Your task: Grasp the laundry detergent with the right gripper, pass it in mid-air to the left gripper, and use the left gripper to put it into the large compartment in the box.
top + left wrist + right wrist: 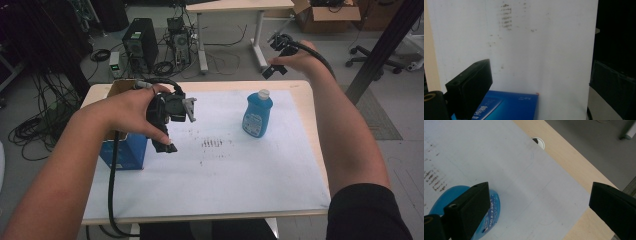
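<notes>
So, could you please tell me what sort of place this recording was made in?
Most likely a lab or workshop. Computer towers stand on the floor among loose cables, a cardboard box sits by a second desk, and the table is covered with stained white paper.

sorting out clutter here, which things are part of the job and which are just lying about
In the job: blue bottle, blue box, left gripper, right gripper, both open and empty.
Lying about: computer tower, cardboard box, office chair.
</notes>
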The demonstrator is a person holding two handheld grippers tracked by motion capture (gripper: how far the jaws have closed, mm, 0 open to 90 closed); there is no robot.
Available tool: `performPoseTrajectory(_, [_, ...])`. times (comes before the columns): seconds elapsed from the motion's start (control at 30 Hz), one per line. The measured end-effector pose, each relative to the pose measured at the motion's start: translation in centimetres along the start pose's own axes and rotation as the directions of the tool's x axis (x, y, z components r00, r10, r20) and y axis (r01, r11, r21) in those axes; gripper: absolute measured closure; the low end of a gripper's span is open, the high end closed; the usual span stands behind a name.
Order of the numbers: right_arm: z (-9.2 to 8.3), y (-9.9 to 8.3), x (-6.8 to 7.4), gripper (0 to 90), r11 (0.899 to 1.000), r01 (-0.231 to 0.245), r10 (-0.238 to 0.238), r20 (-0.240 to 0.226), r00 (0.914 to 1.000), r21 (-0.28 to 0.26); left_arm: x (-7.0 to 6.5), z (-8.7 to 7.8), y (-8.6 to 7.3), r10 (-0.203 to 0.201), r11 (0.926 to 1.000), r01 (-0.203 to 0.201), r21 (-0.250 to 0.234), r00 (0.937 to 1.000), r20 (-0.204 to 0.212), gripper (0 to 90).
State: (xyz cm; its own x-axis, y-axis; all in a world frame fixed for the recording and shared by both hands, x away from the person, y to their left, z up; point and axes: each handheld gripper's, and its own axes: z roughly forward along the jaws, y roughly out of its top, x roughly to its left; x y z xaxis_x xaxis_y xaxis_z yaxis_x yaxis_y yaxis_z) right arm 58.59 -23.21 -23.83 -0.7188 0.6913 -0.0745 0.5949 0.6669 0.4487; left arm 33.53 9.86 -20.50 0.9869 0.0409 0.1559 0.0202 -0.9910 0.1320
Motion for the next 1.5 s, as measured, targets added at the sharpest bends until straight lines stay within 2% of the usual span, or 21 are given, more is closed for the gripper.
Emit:
performPoseTrajectory(0.5, [-0.9,-1.3,-0.4,3.4,1.0,-0.007,0.007,0.005,1.0,-0.015,-0.3,0.0,0.6,0.009,0.9999,-0.009,0.005,0.9999,0.005,4.6])
performPoseTrajectory(0.8, [-1.8,-3.7,-0.3,3.5,1.0,-0.014,0.014,0.017,0.9998,-0.022,-0.6,0.0,0.6,0.022,0.9997,-0.022,0.005,0.9998,0.001,4.7])
performPoseTrajectory(0.9, [-2.2,-4.7,-0.1,3.6,1.0,-0.007,0.007,0.028,0.9996,-0.02,-0.6,0.1,0.6,0.021,0.9996,-0.021,0.017,0.9997,-0.015,4.6])
performPoseTrajectory(1.13, [-3.3,-6.8,0.2,3.5,1.0,-0.007,0.009,0.047,0.9989,-0.031,-0.6,0.7,0.5,0.021,0.9994,-0.021,0.026,0.9998,0.0,4.7])
performPoseTrajectory(1.5, [-3.6,-9.7,1.8,3.4,0.996,0.001,0.001,0.019,0.9998,-0.086,-1.1,2.5,0.5,0.027,0.999,-0.027,0.036,0.9995,0.016,4.8])
